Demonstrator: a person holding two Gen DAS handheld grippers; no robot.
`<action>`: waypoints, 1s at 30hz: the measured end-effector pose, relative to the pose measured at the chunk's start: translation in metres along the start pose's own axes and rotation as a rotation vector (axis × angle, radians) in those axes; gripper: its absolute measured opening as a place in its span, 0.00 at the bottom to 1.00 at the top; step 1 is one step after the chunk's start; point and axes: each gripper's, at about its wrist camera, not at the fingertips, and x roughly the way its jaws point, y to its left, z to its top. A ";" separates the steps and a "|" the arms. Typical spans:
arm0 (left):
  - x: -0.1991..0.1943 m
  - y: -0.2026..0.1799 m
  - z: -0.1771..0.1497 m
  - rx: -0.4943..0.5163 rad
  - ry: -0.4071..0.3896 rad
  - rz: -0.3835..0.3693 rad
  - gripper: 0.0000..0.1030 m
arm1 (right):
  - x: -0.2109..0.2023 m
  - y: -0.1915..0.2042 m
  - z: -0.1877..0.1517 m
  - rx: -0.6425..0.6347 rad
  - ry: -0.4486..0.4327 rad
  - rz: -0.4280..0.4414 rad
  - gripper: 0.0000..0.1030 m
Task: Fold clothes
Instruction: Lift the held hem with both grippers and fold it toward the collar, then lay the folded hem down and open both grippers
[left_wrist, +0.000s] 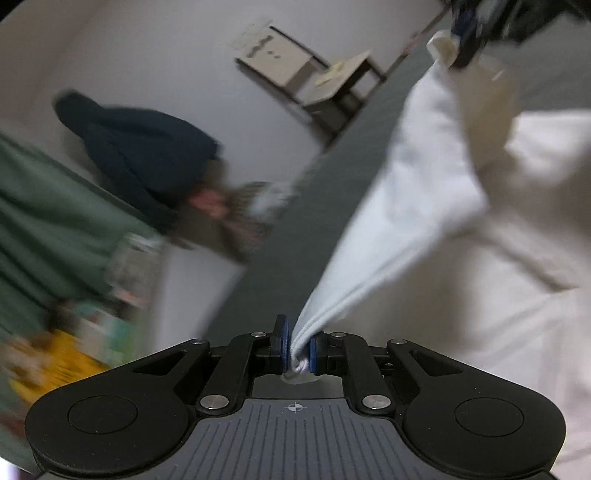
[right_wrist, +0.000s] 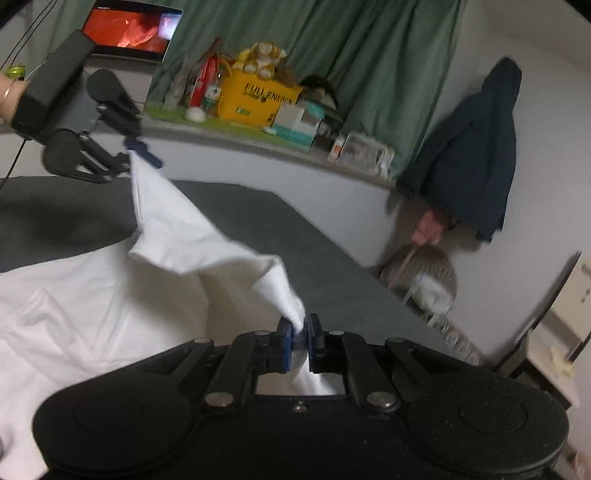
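Observation:
A white garment (left_wrist: 424, 206) (right_wrist: 110, 295) lies partly on a dark grey surface (right_wrist: 332, 269), one edge lifted and stretched between both grippers. My left gripper (left_wrist: 298, 352) is shut on a bunched corner of the cloth. In the right wrist view that left gripper (right_wrist: 138, 155) shows at the upper left, holding the cloth's raised corner. My right gripper (right_wrist: 300, 341) is shut on the other corner of the white fabric. It appears in the left wrist view as a dark shape (left_wrist: 469, 48) at the top right, pinching the cloth.
A green curtain (right_wrist: 369, 66) hangs behind a ledge with a yellow box (right_wrist: 258, 99), a plush toy and cartons. A dark jacket (right_wrist: 476, 155) hangs on the wall, a basket (right_wrist: 424, 277) below it. A small cabinet (left_wrist: 291, 62) stands by the wall. A screen (right_wrist: 129, 33) glows at the upper left.

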 end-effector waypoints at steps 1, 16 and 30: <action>-0.006 -0.003 -0.010 -0.014 0.008 -0.066 0.12 | 0.002 0.009 -0.010 -0.012 0.045 0.029 0.08; -0.004 -0.088 -0.068 0.051 0.120 -0.203 0.15 | 0.011 0.098 -0.084 -0.352 0.203 0.118 0.36; -0.008 -0.118 -0.058 0.232 -0.033 -0.050 0.80 | 0.009 0.132 -0.068 -0.555 0.068 0.121 0.04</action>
